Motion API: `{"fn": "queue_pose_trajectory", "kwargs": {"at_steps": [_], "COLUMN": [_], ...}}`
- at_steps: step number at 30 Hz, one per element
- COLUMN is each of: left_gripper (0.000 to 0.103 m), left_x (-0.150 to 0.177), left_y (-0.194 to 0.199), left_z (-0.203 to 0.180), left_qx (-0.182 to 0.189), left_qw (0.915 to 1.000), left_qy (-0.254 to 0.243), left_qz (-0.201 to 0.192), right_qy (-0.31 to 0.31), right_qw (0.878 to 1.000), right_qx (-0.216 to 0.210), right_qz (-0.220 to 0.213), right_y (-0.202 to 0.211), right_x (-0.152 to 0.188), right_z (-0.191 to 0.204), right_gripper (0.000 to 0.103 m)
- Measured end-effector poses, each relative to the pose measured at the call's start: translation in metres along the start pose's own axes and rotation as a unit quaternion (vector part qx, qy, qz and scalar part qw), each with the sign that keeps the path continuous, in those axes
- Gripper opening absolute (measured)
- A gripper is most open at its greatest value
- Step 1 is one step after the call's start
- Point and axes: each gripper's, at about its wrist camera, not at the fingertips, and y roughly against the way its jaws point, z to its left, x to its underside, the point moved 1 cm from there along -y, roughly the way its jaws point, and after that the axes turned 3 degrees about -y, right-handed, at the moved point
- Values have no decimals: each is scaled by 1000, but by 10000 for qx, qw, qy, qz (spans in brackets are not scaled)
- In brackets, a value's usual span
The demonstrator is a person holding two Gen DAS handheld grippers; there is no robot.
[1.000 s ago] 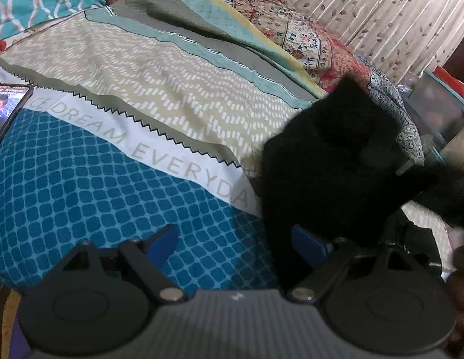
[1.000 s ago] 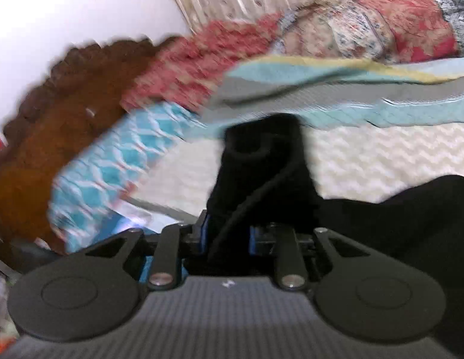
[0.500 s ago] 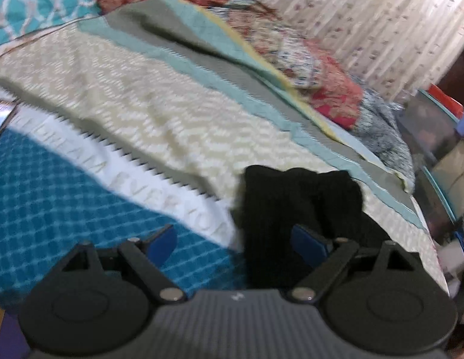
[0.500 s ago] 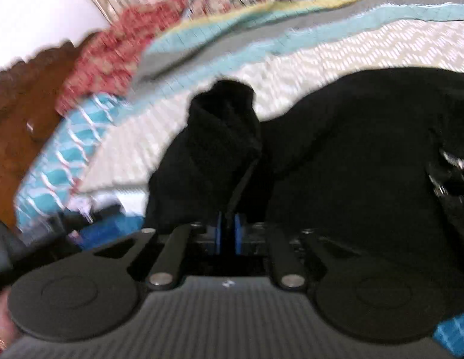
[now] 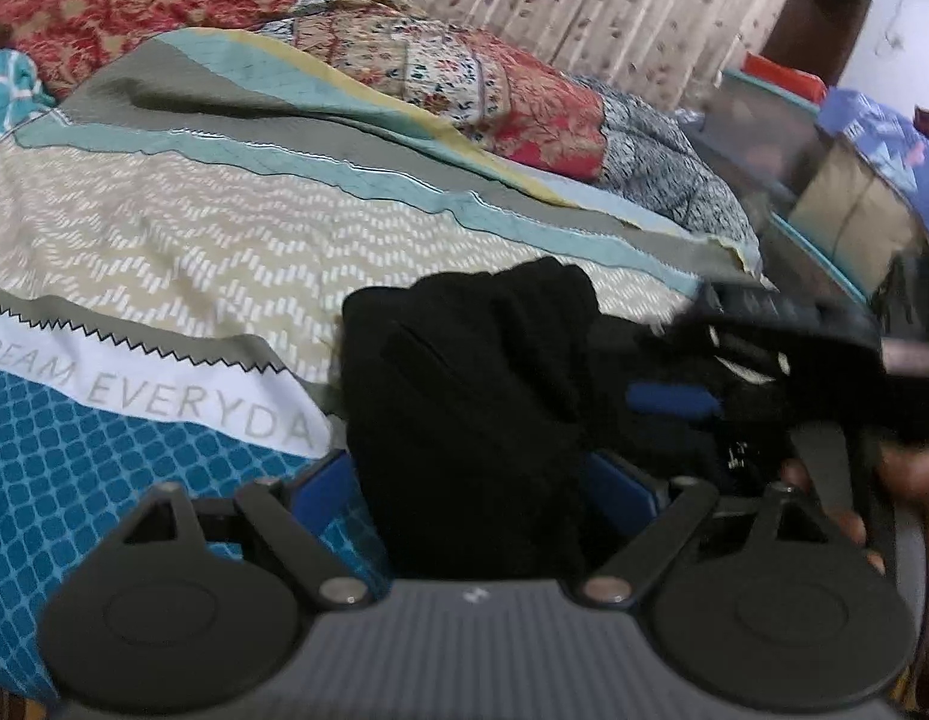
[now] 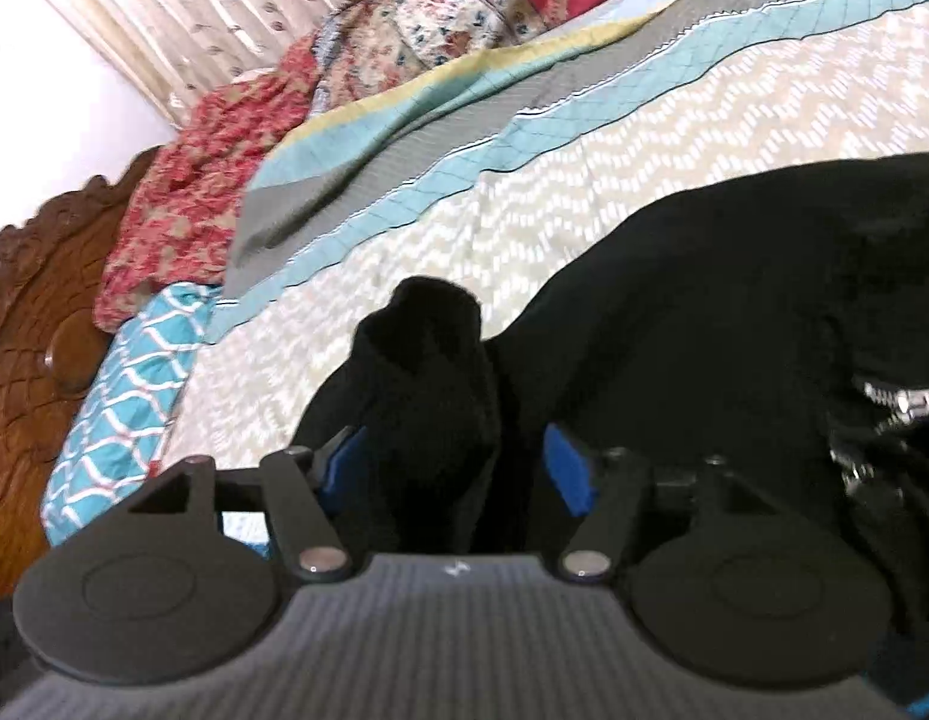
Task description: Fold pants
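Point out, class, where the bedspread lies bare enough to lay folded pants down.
The beige zigzag band of the patterned bedspread lies bare between the teal stripe and the lettered white strip. The blue diamond patch below it is also free. The black pants and both open grippers, left and right, crowd the near right.

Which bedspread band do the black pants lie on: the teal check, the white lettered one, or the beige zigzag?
The beige zigzag band; the pants rest mostly on it.
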Motion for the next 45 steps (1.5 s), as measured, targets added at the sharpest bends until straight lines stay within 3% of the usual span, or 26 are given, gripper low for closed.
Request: {"fn": "queue_pose_trajectory", "kwargs": {"at_steps": [4,6,8,10,11,12,14,15,18,21,24,26,29,33,37,41,43,44,45], "left_gripper": [88,87,87,89,89,89,89,89,89,89,89,89,88,88,88,87,85,84,81], "left_x": [6,8,12,15,16,17,16,16,16,15,14,14,17,23,7,-16,-21,-21,-19], "left_y": [2,-5,-14,-20,-21,-21,-20,-20,-20,-21,-24,-26,-21,0,25,21,6,-4,-12], "left_z": [-1,1,4,10,14,16,17,18,20,21,21,21,14,9,27,41,44,46,47], "left_qx": [51,-29,-228,-287,-267,-252,-303,-316,-308,-299,-350,-365,-195,374,1069,1090,775,572,436], "left_qw": [9999,9997,9989,9982,9980,9978,9975,9976,9974,9974,9972,9970,9975,9961,9914,9868,9900,9910,9910], "left_qy": [-109,-123,-93,64,183,256,300,288,328,373,372,365,121,-169,652,1192,1179,1202,1232], "left_qz": [48,190,403,520,546,559,558,547,556,545,539,584,674,778,367,-98,2,162,307], "right_qy": [176,419,919,1659,2033,2223,2049,1789,929,127,40,-368,-1047,-1012,-818,-808,-971,-1032,-1064], "right_qw": [9989,9983,9953,9860,9784,9733,9751,9797,9849,9795,9867,9900,9864,9887,9911,9915,9910,9910,9914], "right_qx": [-160,-280,-284,-8,231,348,252,-46,-1056,-1815,-1311,-611,-200,-98,-53,-96,-304,-366,-400], "right_qz": [-397,-294,-83,192,305,447,814,908,1008,866,957,1214,1247,1099,1051,1016,865,770,646], "right_y": [22,20,10,-7,-15,-24,-24,-16,23,58,47,25,12,13,11,8,10,15,19], "right_x": [-8,-11,-13,-10,-7,-7,-7,-8,-13,-10,5,19,29,25,26,29,23,22,20], "right_z": [0,7,20,35,37,39,37,39,48,41,27,-7,-49,-51,-44,-46,-44,-46,-47], "right_gripper": [62,48,48,48,37,12,7,7,7,7,7,7,8,8,8,13,23,47,63]}}
